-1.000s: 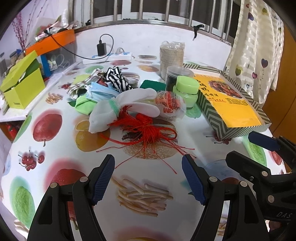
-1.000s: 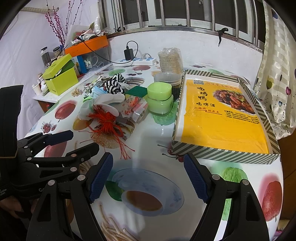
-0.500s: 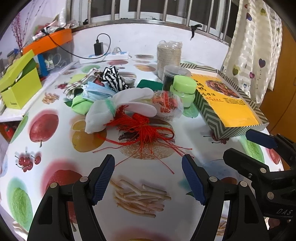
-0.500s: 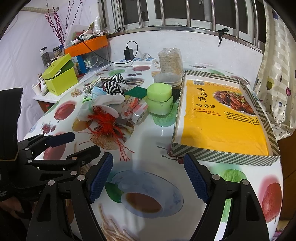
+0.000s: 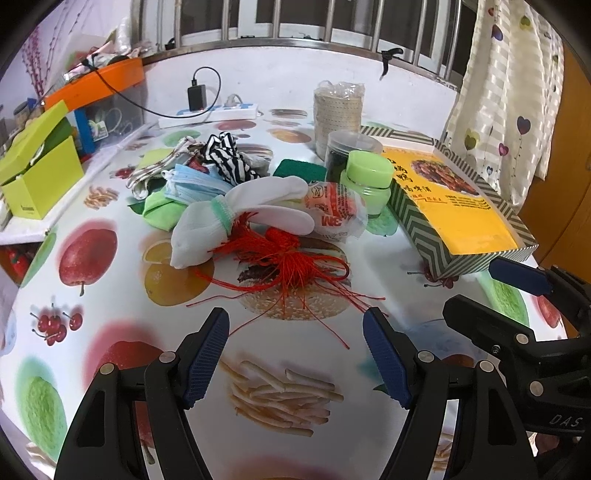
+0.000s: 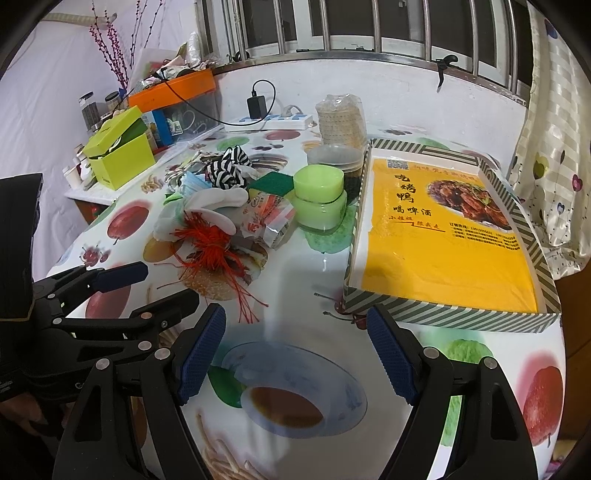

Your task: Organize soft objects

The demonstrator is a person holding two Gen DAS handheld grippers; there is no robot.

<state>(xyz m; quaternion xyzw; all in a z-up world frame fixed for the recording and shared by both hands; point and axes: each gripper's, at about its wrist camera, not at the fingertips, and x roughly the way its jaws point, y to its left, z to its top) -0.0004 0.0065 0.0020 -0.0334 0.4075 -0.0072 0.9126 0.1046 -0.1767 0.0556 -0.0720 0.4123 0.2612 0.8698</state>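
Claws (image 5: pixel 295 332) (image 6: pixel 295 332) gape empty over fruit-print tablecloth (image 5: pixel 110 332) beneath barred window (image 6: pixel 369 22).

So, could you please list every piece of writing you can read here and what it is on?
"3M" on the crinkled packet.
"DAS" on the right gripper's black body.
"吃烤鸭" and "喝啤酒" on the yellow box; its smaller print is too small to read.
Text on the green box is blurred.

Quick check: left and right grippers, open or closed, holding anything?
Left gripper: open, holding nothing.
Right gripper: open, holding nothing.
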